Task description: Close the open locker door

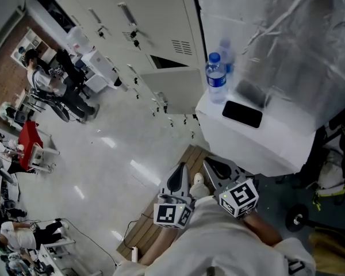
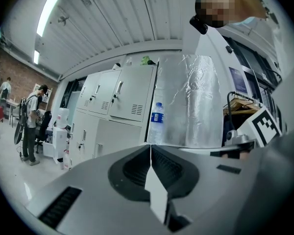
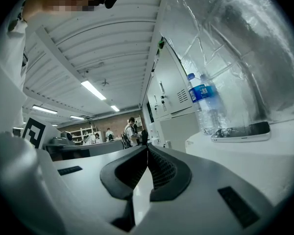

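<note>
A row of white lockers (image 1: 144, 22) stands ahead in the head view. One lower door (image 1: 173, 88) hangs ajar, with a dark gap (image 1: 165, 61) above it. Both grippers are held low and close to the person's body, well short of the lockers. My left gripper (image 1: 180, 170) is shut with nothing in it, and my right gripper (image 1: 210, 164) beside it is shut and empty too. In the left gripper view the shut left gripper (image 2: 150, 147) faces the lockers (image 2: 122, 94) and the ajar door (image 2: 118, 138). In the right gripper view the right gripper (image 3: 147, 147) shows its pads pressed together.
A white box (image 1: 264, 145) at right carries a water bottle (image 1: 216, 78) and a black phone (image 1: 242, 114), with plastic sheeting (image 1: 287, 39) behind. A wooden pallet (image 1: 155, 220) lies underfoot. People (image 1: 43, 79) and desks are far left across the glossy floor.
</note>
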